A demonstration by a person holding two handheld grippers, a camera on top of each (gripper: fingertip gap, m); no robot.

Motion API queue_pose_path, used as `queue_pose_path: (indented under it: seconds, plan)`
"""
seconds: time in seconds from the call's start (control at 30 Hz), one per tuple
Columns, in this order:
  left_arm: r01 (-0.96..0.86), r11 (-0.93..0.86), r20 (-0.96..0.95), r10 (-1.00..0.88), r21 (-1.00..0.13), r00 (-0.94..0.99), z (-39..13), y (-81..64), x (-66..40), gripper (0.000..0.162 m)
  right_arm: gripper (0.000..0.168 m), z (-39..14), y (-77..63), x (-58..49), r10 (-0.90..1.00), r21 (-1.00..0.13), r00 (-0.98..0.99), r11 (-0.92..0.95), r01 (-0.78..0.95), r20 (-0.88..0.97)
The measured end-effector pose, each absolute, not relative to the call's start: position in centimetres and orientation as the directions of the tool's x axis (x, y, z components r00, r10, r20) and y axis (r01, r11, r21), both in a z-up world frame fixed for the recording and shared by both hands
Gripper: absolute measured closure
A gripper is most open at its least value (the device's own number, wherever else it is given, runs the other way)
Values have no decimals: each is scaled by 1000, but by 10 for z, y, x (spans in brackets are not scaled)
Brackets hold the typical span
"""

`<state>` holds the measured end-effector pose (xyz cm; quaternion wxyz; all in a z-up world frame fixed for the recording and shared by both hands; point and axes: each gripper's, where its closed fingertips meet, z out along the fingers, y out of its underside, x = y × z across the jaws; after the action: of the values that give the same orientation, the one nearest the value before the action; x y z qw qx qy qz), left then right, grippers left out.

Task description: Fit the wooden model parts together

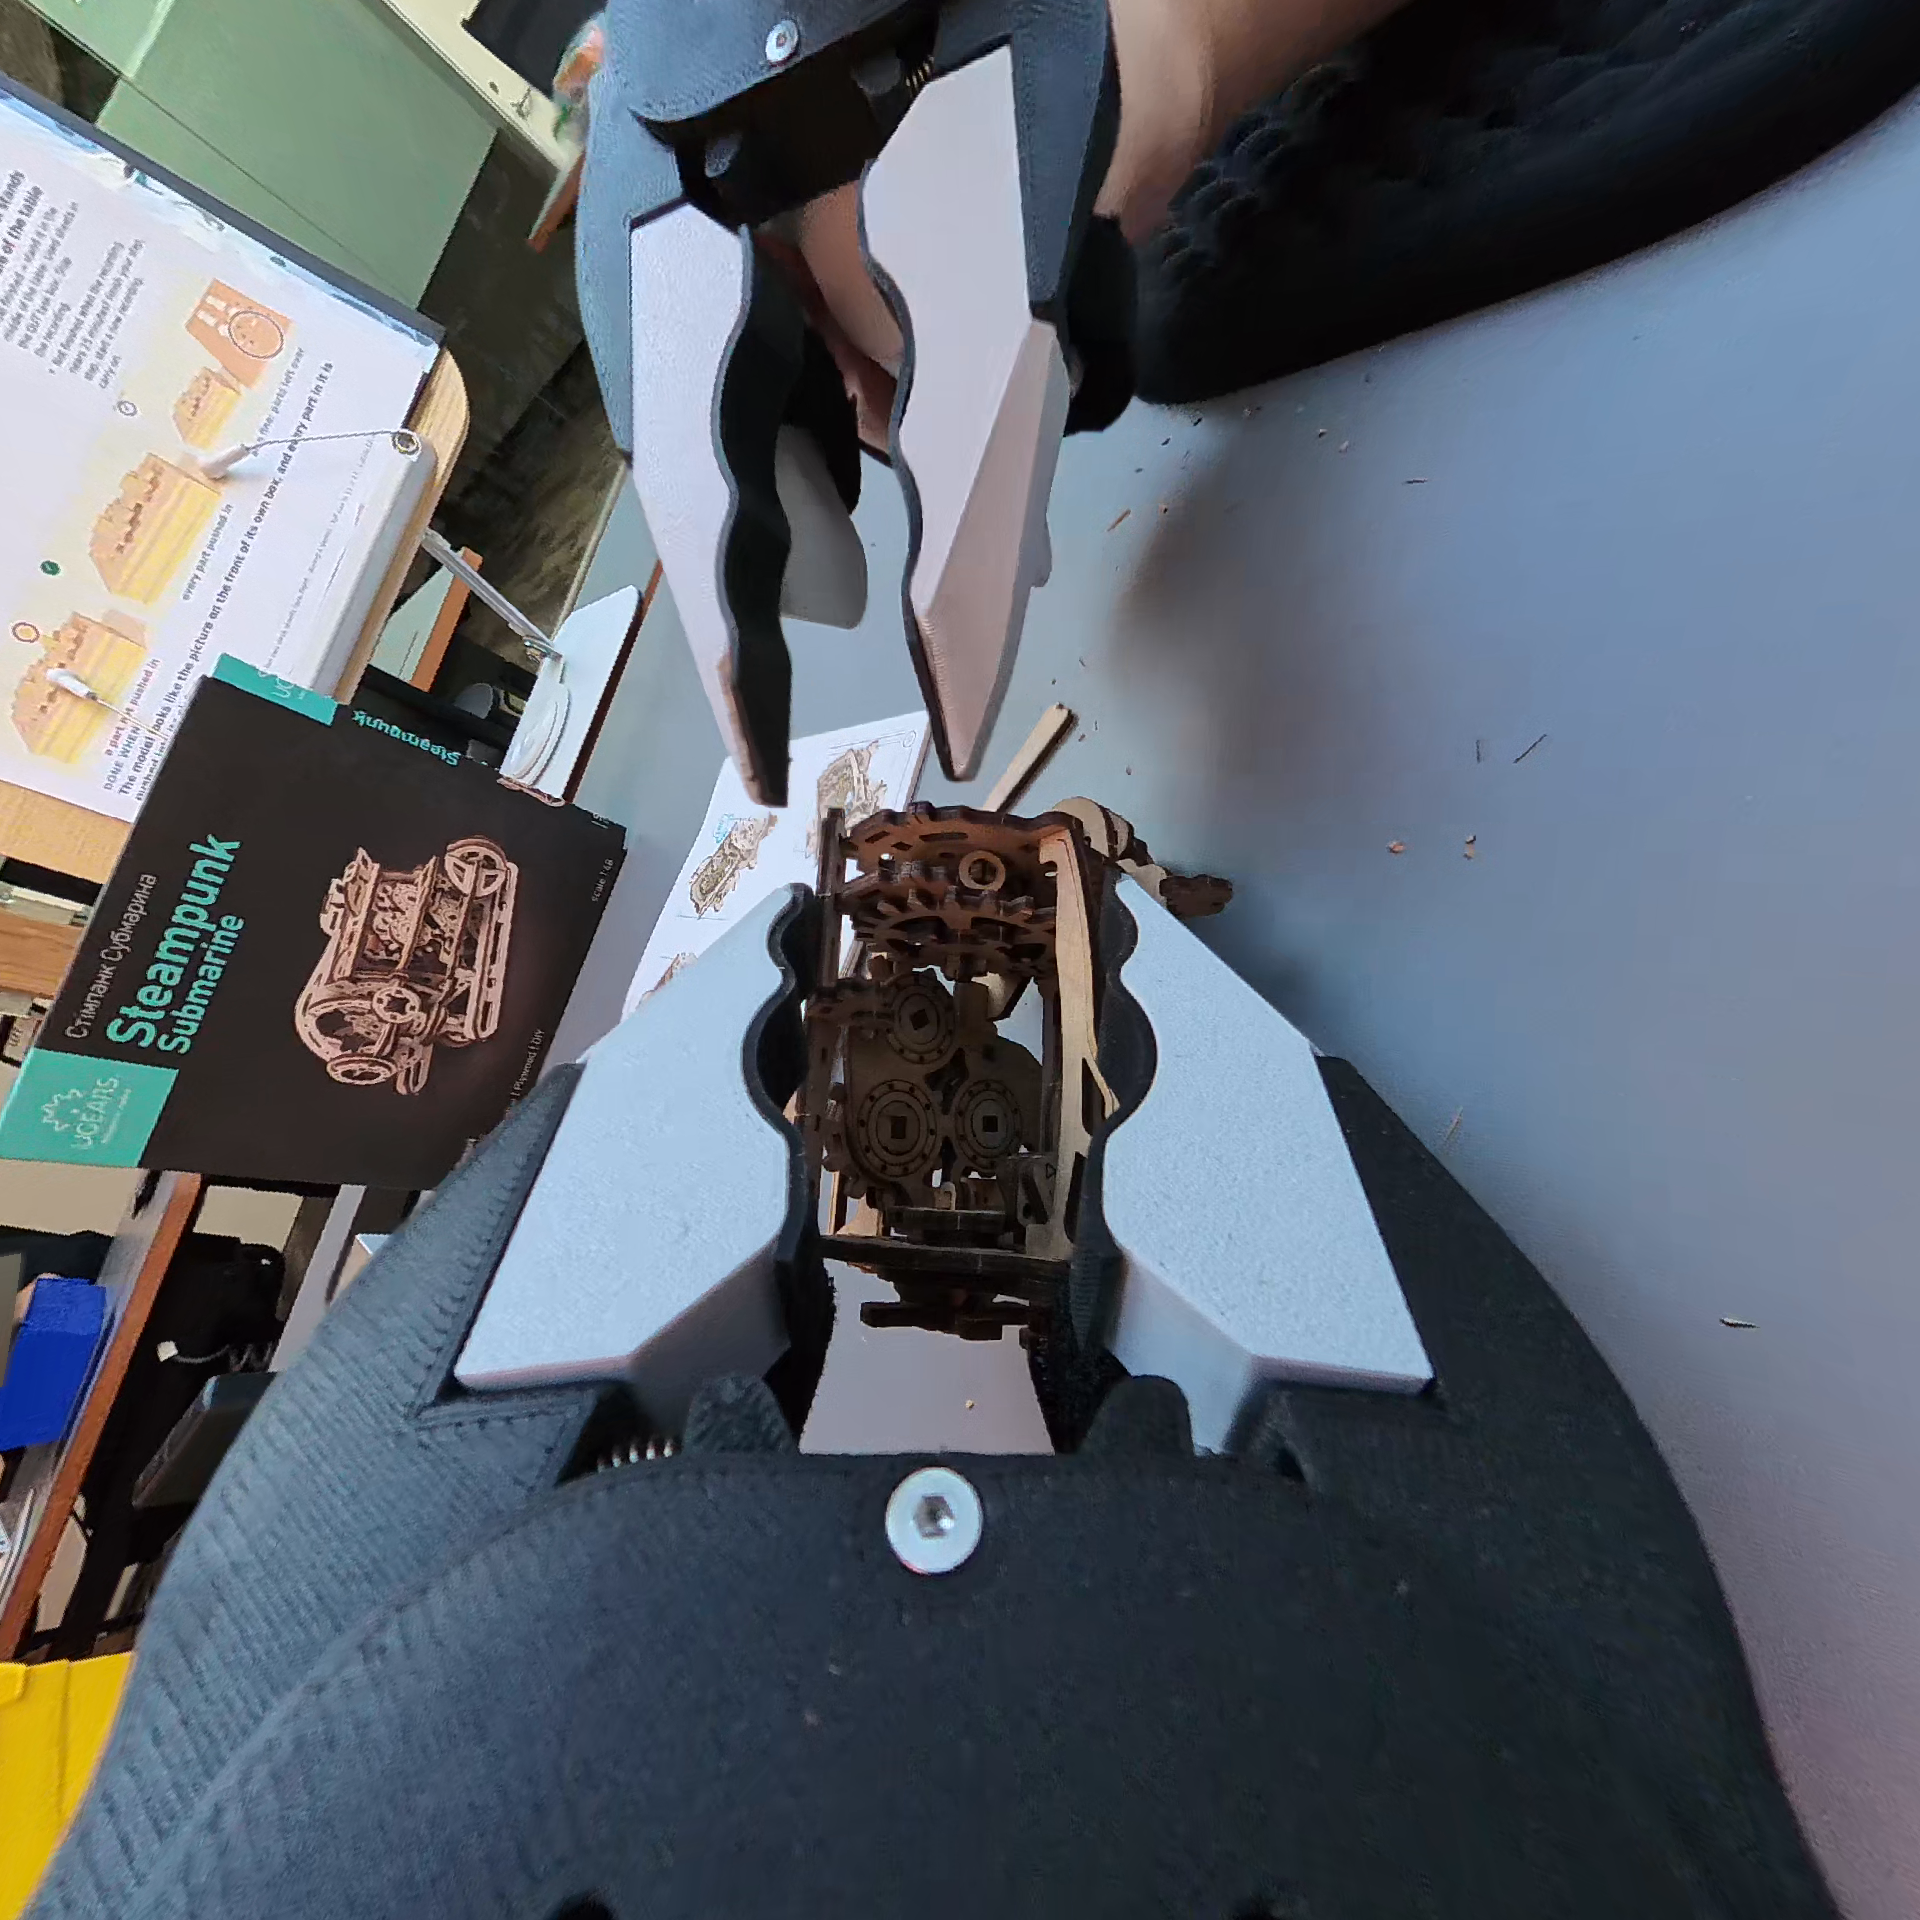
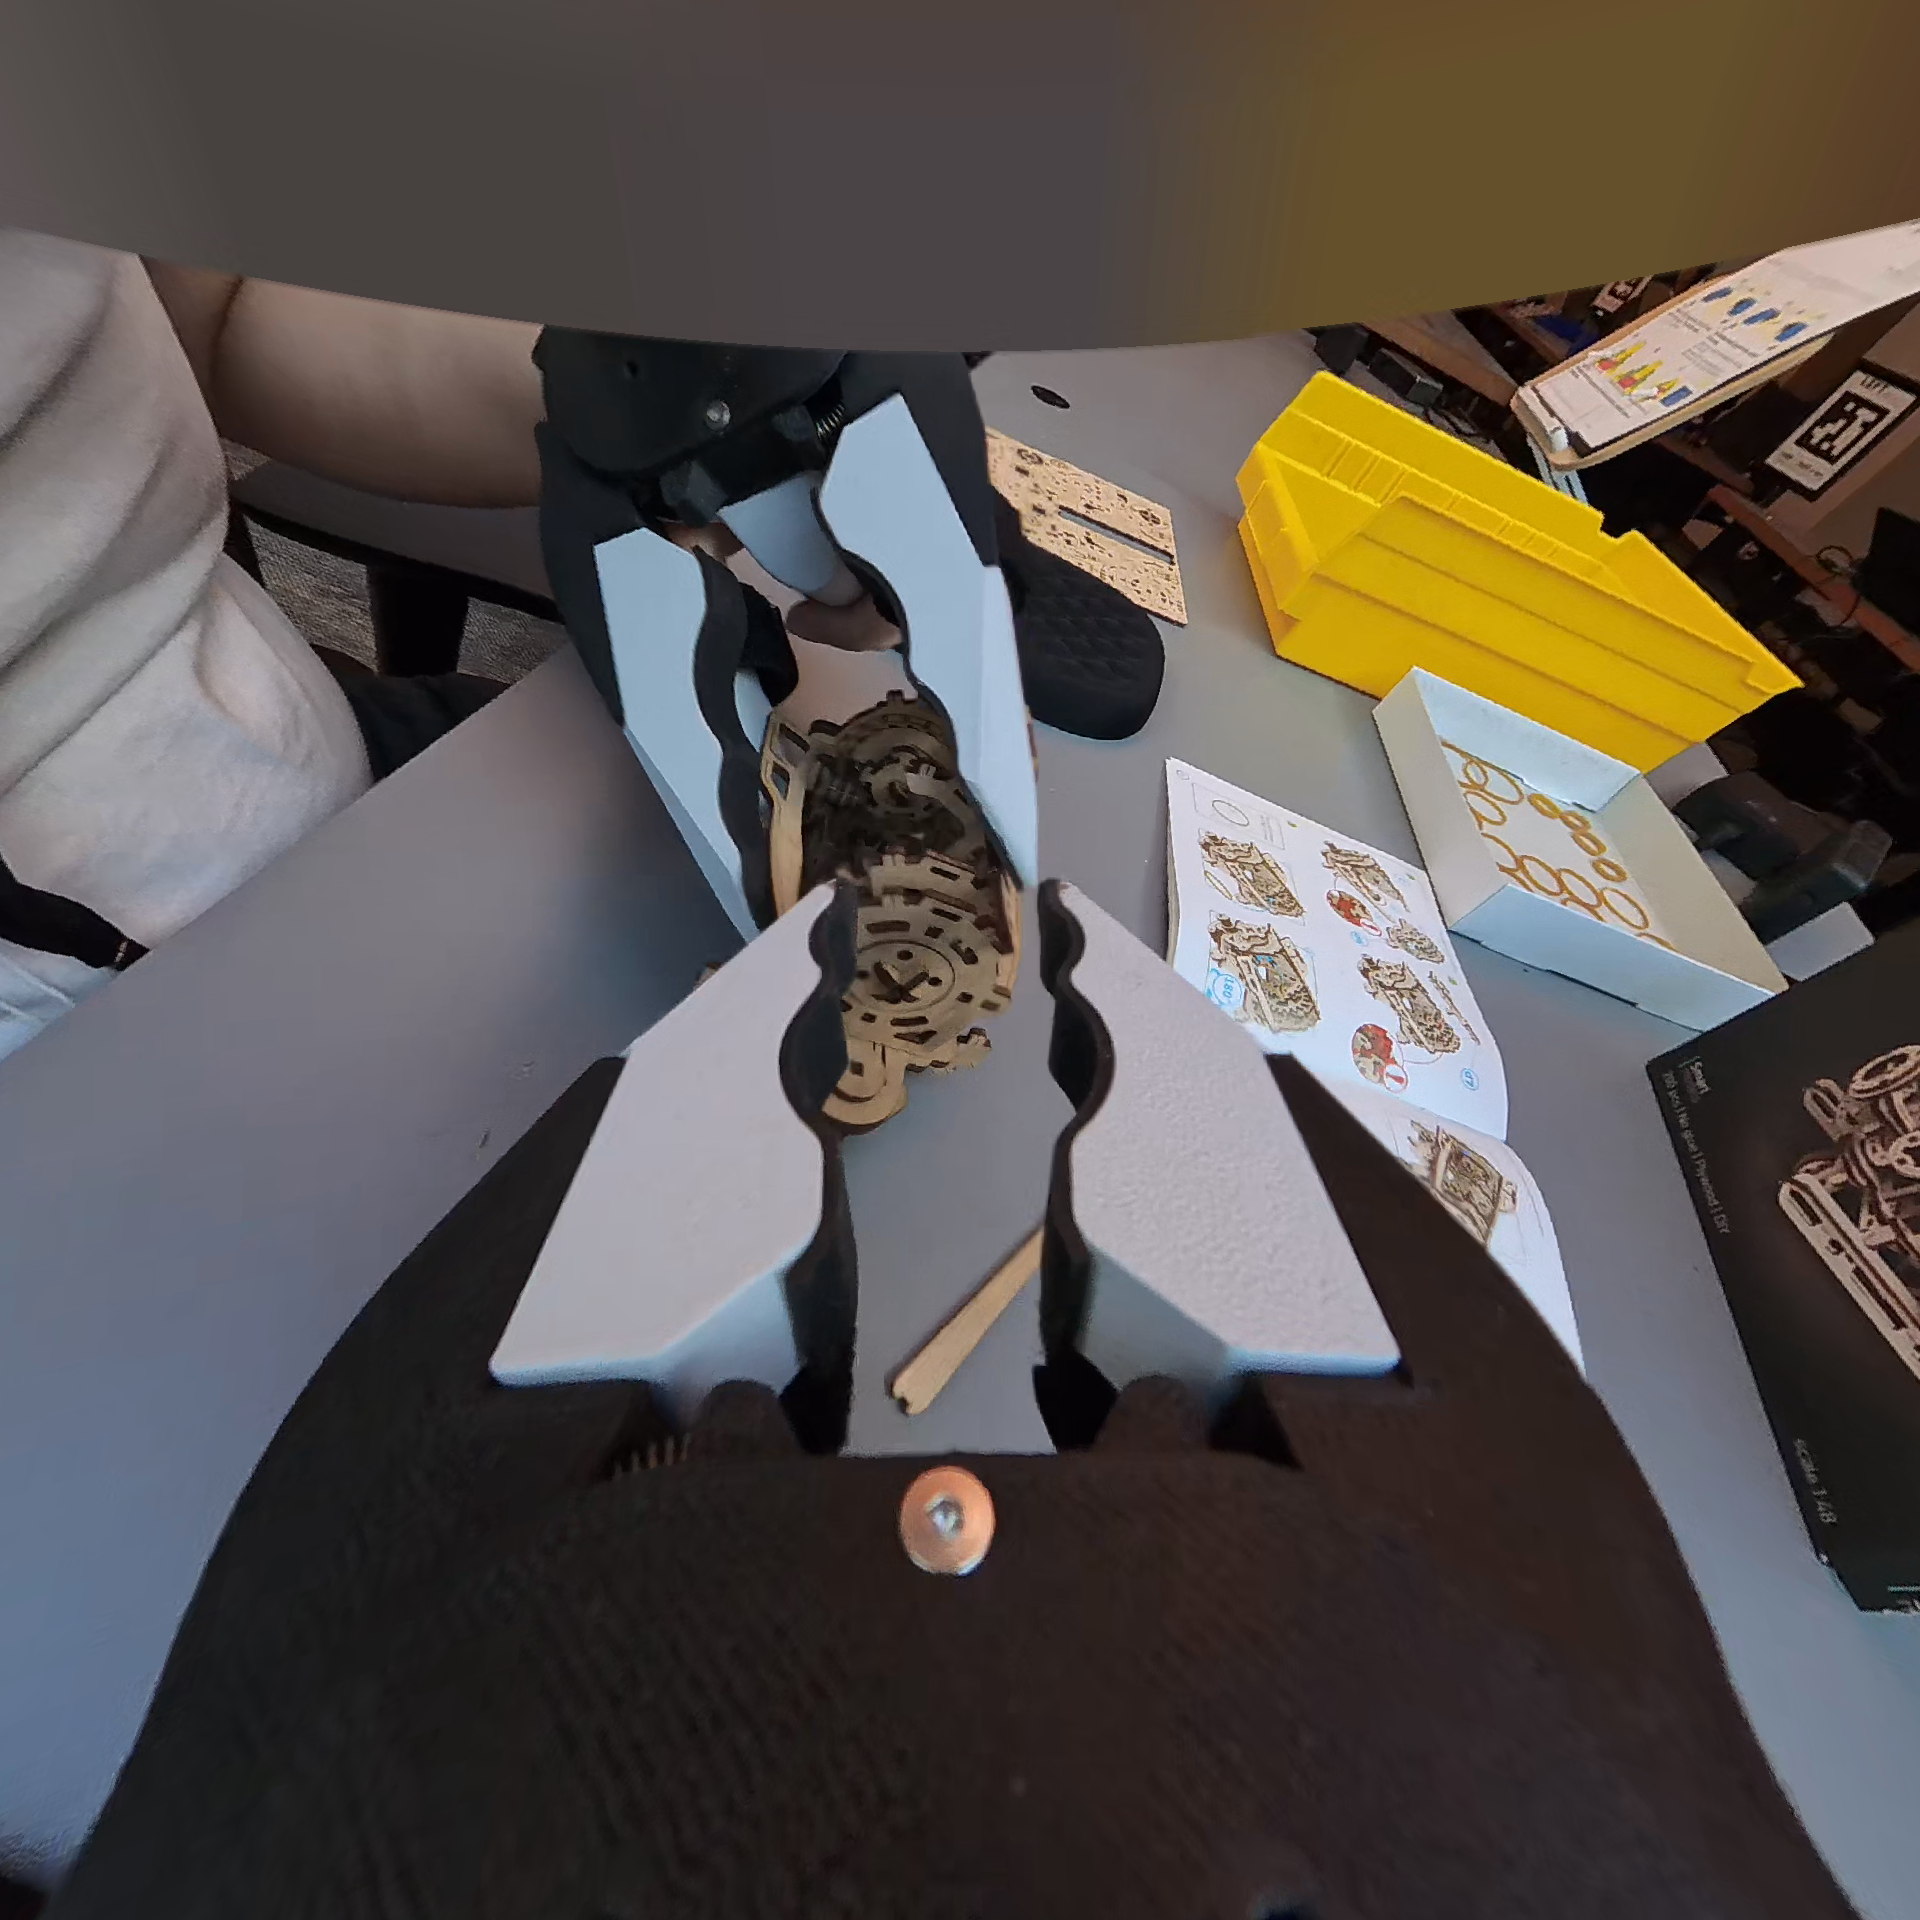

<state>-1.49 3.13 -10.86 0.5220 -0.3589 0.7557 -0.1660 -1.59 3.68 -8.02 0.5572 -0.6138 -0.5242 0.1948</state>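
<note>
A partly built wooden model (image 1: 956, 1070) with gears and laser-cut frames sits between the fingers of my left gripper (image 1: 956, 902), which is shut on its sides just above the grey table (image 1: 1558, 831). My right gripper (image 1: 862, 771) hangs over the model's far end, open and empty. In the right wrist view my right gripper (image 2: 943, 899) is open with the model (image 2: 914, 966) just beyond its tips, held by the left gripper (image 2: 894, 883). A thin wooden stick (image 2: 966, 1320) lies on the table between the right fingers; it also shows in the left wrist view (image 1: 1029, 758).
A black kit box (image 2: 1818, 1247) and an instruction sheet (image 2: 1330, 935) lie to the right. Behind them are yellow bins (image 2: 1455, 561), a white tray of wooden rings (image 2: 1558, 852) and a punched wooden sheet (image 2: 1091, 520). A clipboard (image 1: 156, 468) stands at the left. Wood crumbs litter the table. The tips of both grippers are at nearly the same place. The left tips stand about 9 centimetres off the thin wooden stick (image 2: 966, 1320). Seen from the left wrist view (image 1: 1015, 787) as well.
</note>
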Motion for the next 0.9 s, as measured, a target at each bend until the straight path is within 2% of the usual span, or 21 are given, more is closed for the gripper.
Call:
queue_pose_path:
  seconds: [0.07,0.2,0.27,0.5,0.63,0.77,0.9]
  plan:
    - [-360,708,-692,-694,-607,-199,-109,30,-16,109,131,-86,40,-9,849,-865,374,172,472,373]
    - [-348,743,-732,-654,-573,-191,-109,27,-17,109,156,-89,39,-8,782,-769,328,280,575,530]
    - [-343,750,-741,-645,-566,-188,-109,26,-18,109,157,-87,44,-7,742,-732,324,315,605,587]
    - [-340,743,-729,-656,-577,-197,-109,27,-17,109,158,-90,42,-13,754,-716,285,330,616,592]
    - [-343,710,-681,-697,-615,-224,-109,29,-16,109,161,-90,46,-11,792,-771,323,268,578,518]
    - [-359,661,-618,-748,-659,-242,-109,33,-14,109,147,-92,45,-12,876,-882,378,102,459,299]
    - [-352,655,-613,-754,-669,-237,-109,34,-14,109,147,-89,47,-12,881,-922,440,-13,387,173]
